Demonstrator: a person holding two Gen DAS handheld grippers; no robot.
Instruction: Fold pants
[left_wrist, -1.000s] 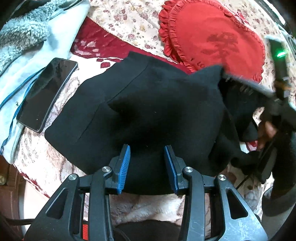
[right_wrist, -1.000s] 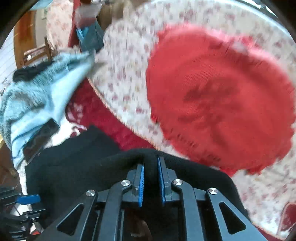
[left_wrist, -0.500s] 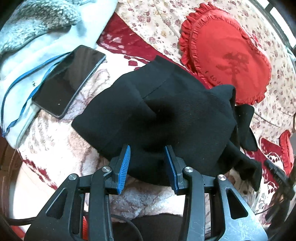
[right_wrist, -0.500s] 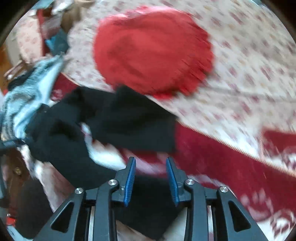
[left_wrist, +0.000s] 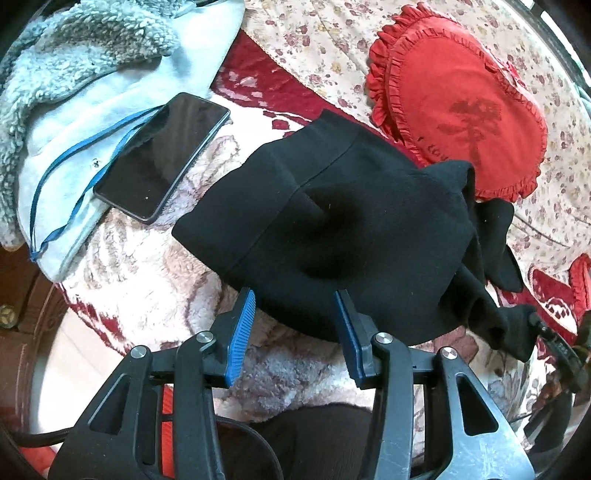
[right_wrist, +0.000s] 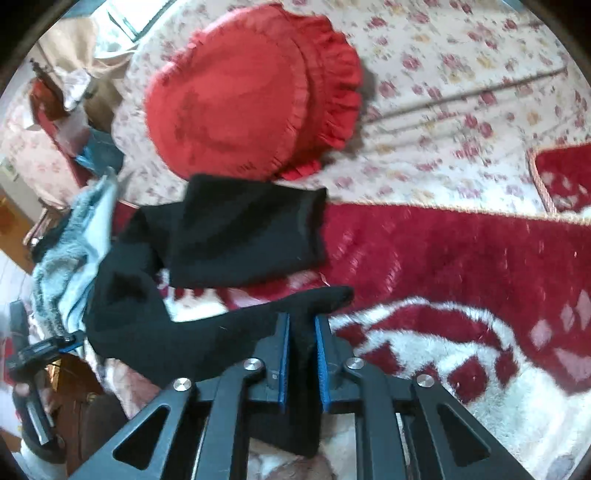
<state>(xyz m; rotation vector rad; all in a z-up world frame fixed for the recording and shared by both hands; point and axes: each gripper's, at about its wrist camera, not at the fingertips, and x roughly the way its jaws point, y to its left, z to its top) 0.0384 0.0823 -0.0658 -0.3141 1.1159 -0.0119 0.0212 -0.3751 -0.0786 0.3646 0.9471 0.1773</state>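
Note:
Black pants (left_wrist: 343, 225) lie bunched on a red-and-white fleece blanket (left_wrist: 147, 280). The waistband points to the far left and the legs trail off to the right. My left gripper (left_wrist: 293, 301) is open and empty, its blue pads at the pants' near edge. In the right wrist view my right gripper (right_wrist: 302, 325) is shut on the near pant leg (right_wrist: 229, 325), which runs left from the jaws. The other leg (right_wrist: 251, 236) lies folded beyond it.
A red heart-shaped ruffled cushion (left_wrist: 458, 99) lies just beyond the pants on a floral sheet (right_wrist: 461, 92). A black phone (left_wrist: 162, 155) with a blue cord rests on a pale blue fleece garment (left_wrist: 92, 85) at the left. The bed's edge drops off at the lower left.
My right gripper let go of the pants' top, moved away to the right, opened, and has now shut on the near leg. My left gripper drew back slightly and stayed open.

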